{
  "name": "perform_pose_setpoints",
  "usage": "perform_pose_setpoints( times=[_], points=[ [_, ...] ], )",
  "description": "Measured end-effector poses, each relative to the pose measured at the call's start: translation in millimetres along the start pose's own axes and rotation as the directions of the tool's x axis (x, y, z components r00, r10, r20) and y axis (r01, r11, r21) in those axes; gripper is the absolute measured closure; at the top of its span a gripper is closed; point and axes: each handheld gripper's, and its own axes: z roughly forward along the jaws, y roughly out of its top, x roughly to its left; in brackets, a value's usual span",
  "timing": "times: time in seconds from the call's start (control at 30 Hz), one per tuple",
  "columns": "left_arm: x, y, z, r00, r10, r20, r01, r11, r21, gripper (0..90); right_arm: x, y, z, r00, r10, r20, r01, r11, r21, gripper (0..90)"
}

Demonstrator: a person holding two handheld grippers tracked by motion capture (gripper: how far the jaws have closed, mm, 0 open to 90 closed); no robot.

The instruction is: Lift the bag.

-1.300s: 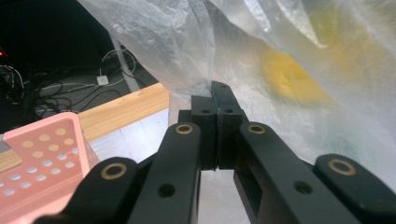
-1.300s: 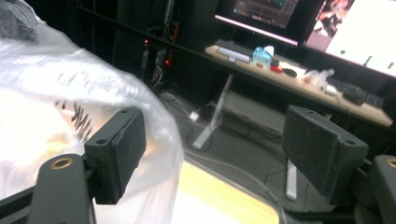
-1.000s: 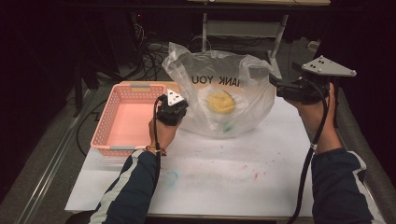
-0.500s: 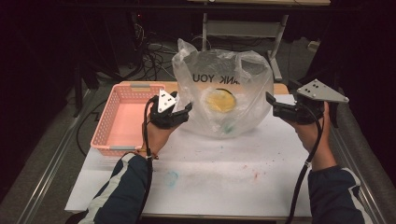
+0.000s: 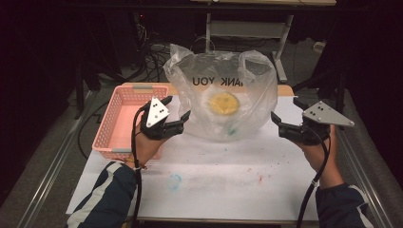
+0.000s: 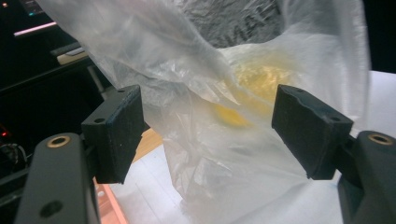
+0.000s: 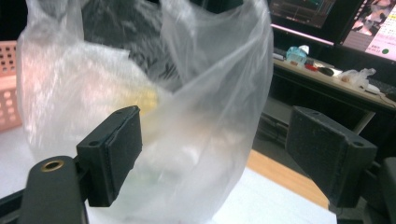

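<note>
At the left of the high view sits one pink basket (image 5: 124,124), on the left edge of the white worktop (image 5: 223,171). Just right of it is my left gripper (image 5: 177,110); my fingers (image 6: 114,133) have just been opening and now stand wide apart, pressing on nothing, with the bag's crinkled film in front of them but not pinched.

In the middle of the frame stands one clear plastic bag (image 5: 247,76), upright and puffed out, its two handles up. The black lettering on it reads mirrored from here: "THANK YOU", with part of the first word creased away. Inside lies one yellow round thing (image 5: 224,102), blurred by the film.

At the right, my right gripper (image 5: 286,116) hangs beside the bag, fingers (image 7: 114,151) spread wide, holding nothing.
</note>
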Motion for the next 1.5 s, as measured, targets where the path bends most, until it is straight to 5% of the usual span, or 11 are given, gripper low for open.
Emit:
perform_pose_setpoints(
  times=[0.3,0.5,0.67,1.17,1.3,1.5],
  points=[
    [-1.8,-11.2,-29.4,0.9986,0.045,0.028,-0.045,0.9990,-0.008,21.5,6.6,-21.5,-8.6,0.9997,0.010,-0.021,-0.009,1.000,0.014,19.3],
    [-3.9,-27.6,-45.5,0.9959,0.087,0.024,-0.088,0.9957,0.029,17.6,13.5,-38.8,-16.9,0.9990,0.011,-0.044,-0.010,0.999,0.031,18.6],
    [-9.1,-51.2,-57.7,0.9893,0.145,0.016,-0.146,0.9859,0.081,17.6,21.9,-58.7,-23.2,0.9977,0.003,-0.068,0.000,0.999,0.051,17.8],
    [-23.1,-110.7,-83.8,0.9906,0.134,0.026,-0.137,0.9724,0.189,17.5,44.9,-106.2,-36.9,0.9944,-0.007,-0.106,0.017,0.996,0.086,18.4],
    [-25.4,-119.5,-84.6,0.9881,0.150,0.035,-0.154,0.9617,0.227,17.5,52.0,-115.3,-38.9,0.9925,-0.029,-0.119,0.043,0.992,0.115,18.3],
    [-25.7,-121.7,-82.5,0.9875,0.148,0.053,-0.156,0.9598,0.233,17.5,63.0,-119.7,-36.5,0.9870,-0.055,-0.151,0.074,0.989,0.127,18.2]
  ],
)
